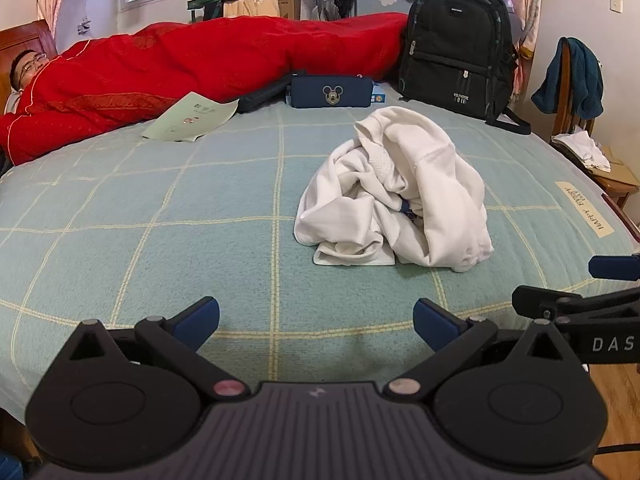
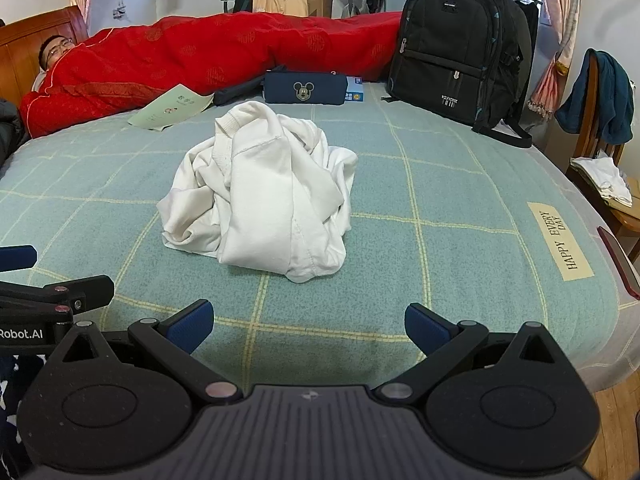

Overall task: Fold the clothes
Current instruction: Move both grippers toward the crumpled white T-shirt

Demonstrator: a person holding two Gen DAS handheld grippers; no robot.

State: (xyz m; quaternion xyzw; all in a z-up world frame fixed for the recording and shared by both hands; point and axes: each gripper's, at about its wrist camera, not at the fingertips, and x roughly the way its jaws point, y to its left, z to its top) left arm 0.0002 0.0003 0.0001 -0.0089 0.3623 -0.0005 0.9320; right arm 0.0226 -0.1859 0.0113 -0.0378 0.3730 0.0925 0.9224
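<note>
white sweatshirt lies crumpled on the bed, both claws spread wide and empty

white sweatshirt sits in a loose heap ahead of both claws, apart from them, unfolded, with a ribbed collar showing near its top.

the left claw hangs over the near part of the bed, its blue pads spread as wide as they go with nothing between them. the right claw is in the same pose, jaws fully apart and holding nothing; its own view has the sweatshirt ahead and slightly left of centre. the two claws are side by side: part of the right one shows at the right edge of the left wrist view, and part of the left one at the left edge of the right wrist view.

the bed is covered in a pale green blanket with a yellow grid, and a label reading "happy every day" is sewn near its right edge. beyond the sweatshirt lie a green booklet and a dark blue pouch with a mickey mouse emblem, with a black backpack standing upright at the far right. a person lies under a red quilt along the far side. a wooden chair beside the bed has a teal garment draped over its back.
</note>
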